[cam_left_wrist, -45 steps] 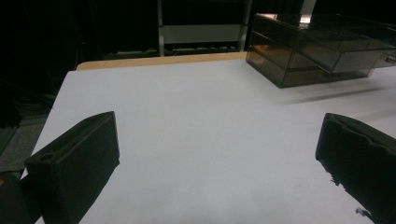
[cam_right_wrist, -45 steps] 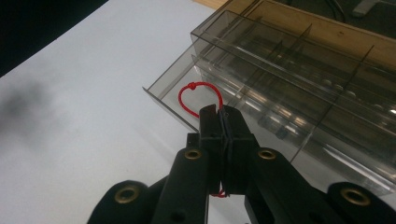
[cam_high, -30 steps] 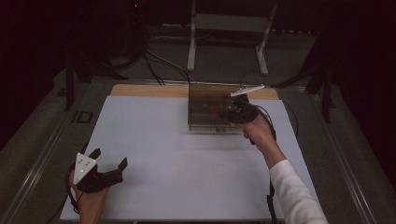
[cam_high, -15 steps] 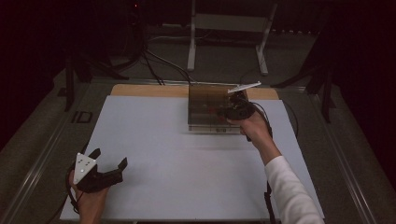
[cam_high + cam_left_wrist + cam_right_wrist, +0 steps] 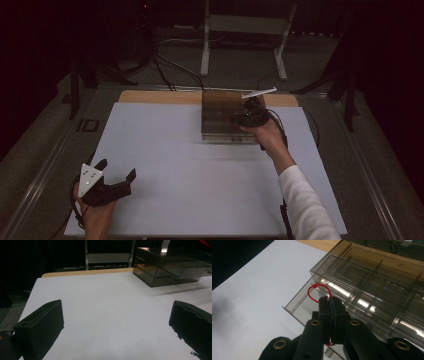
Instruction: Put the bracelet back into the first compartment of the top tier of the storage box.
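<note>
A smoky clear plastic drawer box (image 5: 222,117) (image 5: 172,265) (image 5: 372,292) stands at the table's far middle, one drawer pulled partly out (image 5: 300,306). My right gripper (image 5: 247,116) (image 5: 331,300) hovers at the box's right side, shut on a thin red loop of cord (image 5: 318,291) that arches out above the open drawer. My left gripper (image 5: 116,175) (image 5: 117,322) rests near the front left corner of the white table top (image 5: 200,180), open, with bare white surface between its jaws.
A wooden strip (image 5: 160,96) runs along the table's far edge behind the box. A white metal stand (image 5: 242,30) and cables lie on the dark floor beyond. Metal rails (image 5: 45,165) border the table on both sides.
The right gripper has shifted slightly toward the box's right front. The left gripper has stayed where it was.
</note>
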Action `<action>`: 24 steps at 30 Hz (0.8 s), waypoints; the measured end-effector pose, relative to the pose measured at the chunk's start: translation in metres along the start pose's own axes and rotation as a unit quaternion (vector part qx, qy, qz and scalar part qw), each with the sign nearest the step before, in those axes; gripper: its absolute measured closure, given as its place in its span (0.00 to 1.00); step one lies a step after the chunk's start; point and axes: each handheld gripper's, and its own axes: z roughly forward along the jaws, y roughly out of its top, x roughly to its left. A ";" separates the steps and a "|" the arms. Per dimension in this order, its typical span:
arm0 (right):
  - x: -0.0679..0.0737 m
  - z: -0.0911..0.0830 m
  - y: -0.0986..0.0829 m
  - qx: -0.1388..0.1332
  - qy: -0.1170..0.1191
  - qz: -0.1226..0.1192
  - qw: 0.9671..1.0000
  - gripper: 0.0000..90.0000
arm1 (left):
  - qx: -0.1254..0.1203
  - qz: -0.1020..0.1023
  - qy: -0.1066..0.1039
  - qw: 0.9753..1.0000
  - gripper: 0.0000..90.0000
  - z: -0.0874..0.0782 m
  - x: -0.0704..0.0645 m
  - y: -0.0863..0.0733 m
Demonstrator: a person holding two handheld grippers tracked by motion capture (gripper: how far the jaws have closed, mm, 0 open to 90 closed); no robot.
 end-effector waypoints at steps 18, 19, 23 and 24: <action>0.010 0.015 0.003 -0.005 0.003 0.005 1.000 0.99 | -0.001 0.000 0.000 1.000 0.01 0.000 0.000 0.000; 0.010 0.015 0.003 -0.005 0.002 0.004 1.000 0.99 | -0.001 0.000 0.000 1.000 0.01 0.000 0.000 0.000; 0.012 0.018 0.003 -0.006 0.002 0.006 1.000 0.99 | -0.002 -0.001 0.000 1.000 0.01 0.000 0.000 0.000; 0.012 0.019 0.003 -0.006 0.002 0.007 1.000 0.99 | -0.002 -0.001 0.000 1.000 0.01 0.000 0.000 0.000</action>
